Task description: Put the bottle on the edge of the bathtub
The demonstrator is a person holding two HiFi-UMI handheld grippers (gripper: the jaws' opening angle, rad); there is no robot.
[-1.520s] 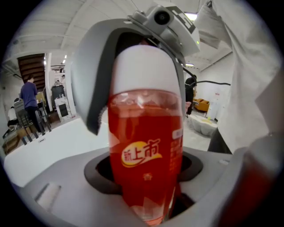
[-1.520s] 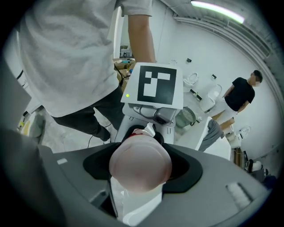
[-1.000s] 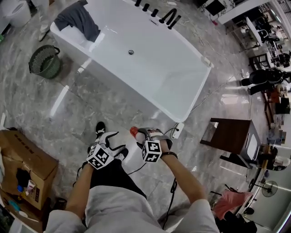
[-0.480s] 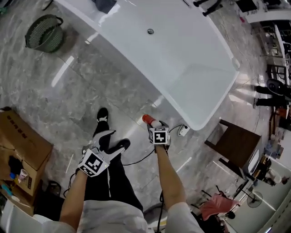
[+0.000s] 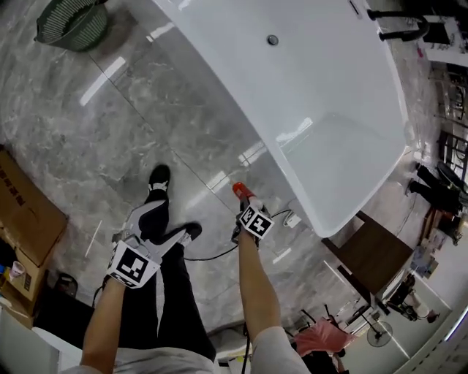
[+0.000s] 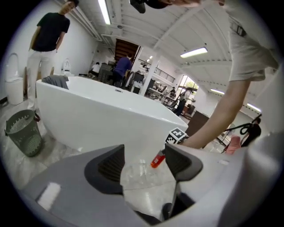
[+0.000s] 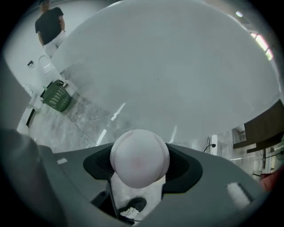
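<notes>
The white bathtub (image 5: 322, 109) fills the upper right of the head view, its near rim (image 5: 292, 193) just ahead of my right gripper (image 5: 243, 201). That gripper is shut on the bottle (image 5: 240, 191), whose red end points at the tub. In the right gripper view the bottle's rounded pale end (image 7: 140, 157) sits between the jaws of the right gripper (image 7: 140, 165), with the tub wall (image 7: 177, 66) close behind. My left gripper (image 5: 167, 223) hangs lower left over the person's legs, open and empty. In the left gripper view, the left gripper (image 6: 144, 162) frames the floor and the bottle (image 6: 158, 159).
A green basket (image 5: 69, 22) stands on the grey marble floor far left. A cardboard box (image 5: 25, 212) lies at the left edge. A dark stool (image 5: 373, 256) and a power strip (image 5: 292, 218) with cable sit by the tub's near end. A person (image 6: 46, 40) stands beyond the tub.
The view has closed in on the bathtub. My right gripper has carried the bottle forward toward the tub's rim. The left gripper has dropped back to the lower left.
</notes>
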